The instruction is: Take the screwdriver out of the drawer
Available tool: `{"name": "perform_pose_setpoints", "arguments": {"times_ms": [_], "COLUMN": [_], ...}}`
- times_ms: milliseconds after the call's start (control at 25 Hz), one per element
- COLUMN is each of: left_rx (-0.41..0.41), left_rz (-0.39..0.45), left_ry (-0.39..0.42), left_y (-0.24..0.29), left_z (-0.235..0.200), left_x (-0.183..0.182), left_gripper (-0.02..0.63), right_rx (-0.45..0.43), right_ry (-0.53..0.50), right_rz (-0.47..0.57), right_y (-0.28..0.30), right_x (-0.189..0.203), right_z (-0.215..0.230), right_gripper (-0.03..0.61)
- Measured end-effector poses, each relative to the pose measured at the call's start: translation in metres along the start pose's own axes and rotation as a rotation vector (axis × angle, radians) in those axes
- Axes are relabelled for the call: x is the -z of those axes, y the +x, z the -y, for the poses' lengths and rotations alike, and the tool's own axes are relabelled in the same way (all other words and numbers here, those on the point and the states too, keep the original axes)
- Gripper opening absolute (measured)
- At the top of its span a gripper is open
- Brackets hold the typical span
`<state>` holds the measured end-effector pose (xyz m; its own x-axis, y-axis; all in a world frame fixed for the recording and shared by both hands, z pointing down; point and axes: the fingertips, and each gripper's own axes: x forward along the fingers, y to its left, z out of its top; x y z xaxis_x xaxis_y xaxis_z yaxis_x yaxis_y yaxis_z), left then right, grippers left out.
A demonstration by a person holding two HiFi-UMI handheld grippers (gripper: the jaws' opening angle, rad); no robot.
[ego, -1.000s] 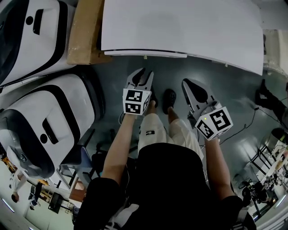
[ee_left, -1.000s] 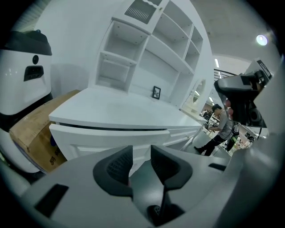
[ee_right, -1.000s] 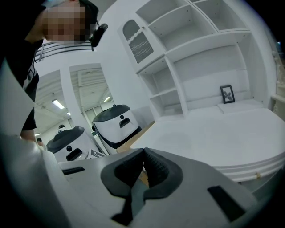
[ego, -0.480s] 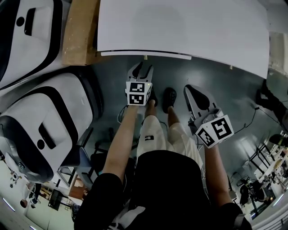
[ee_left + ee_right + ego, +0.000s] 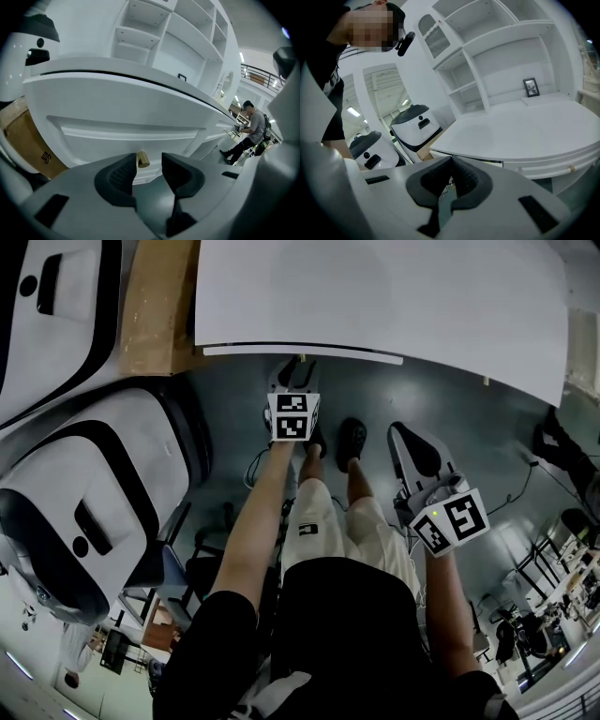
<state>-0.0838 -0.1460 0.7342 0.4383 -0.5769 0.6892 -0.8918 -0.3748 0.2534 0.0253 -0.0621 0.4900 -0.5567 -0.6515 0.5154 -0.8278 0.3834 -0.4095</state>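
The white drawer front (image 5: 131, 129) under the desk top (image 5: 375, 296) is closed, so no screwdriver shows. Its small brass knob (image 5: 143, 159) sticks out from the front. My left gripper (image 5: 149, 161) is open, and the knob sits in the gap between the black pads, close to the left one, untouched. In the head view the left gripper (image 5: 292, 379) reaches under the desk edge. My right gripper (image 5: 403, 432) hangs lower and to the right over the floor. Its jaws are shut with nothing in them, as the right gripper view (image 5: 451, 177) shows.
Two big white machines with black bands (image 5: 94, 484) and a cardboard box (image 5: 155, 306) stand left of the desk. The person's legs and shoes (image 5: 352, 442) are under me. Open shelves (image 5: 506, 61) rise behind the desk. A second knob (image 5: 485, 381) sits further right.
My left gripper has gone forward and down to the desk's front edge, and its jaws have spread wider. The right gripper has sunk slightly and stayed shut.
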Motion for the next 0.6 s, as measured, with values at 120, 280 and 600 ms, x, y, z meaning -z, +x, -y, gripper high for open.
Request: {"name": "perform_pose_setpoints", "arguments": {"times_ms": [120,280,600], "left_rx": [-0.007,-0.037,-0.058], "left_rz": [-0.007,0.002,-0.005], "left_ry": [-0.016,-0.033,-0.020], "left_y": [0.007,0.011,0.013], "left_z": [-0.002,-0.008,-0.010], "left_x": [0.001,0.000,-0.002], "left_gripper": [0.170,0.118,0.087], "right_rx": [0.005,0.010,0.016], "right_ry": [0.010,0.023,0.036], "right_rz": [-0.006,-0.011,-0.013], "right_y": [0.000,0.001,0.000], "right_x": [0.004,0.009,0.012], "right_z": [0.003,0.004,0.007], "right_gripper": [0.017,0.017,0.017]}}
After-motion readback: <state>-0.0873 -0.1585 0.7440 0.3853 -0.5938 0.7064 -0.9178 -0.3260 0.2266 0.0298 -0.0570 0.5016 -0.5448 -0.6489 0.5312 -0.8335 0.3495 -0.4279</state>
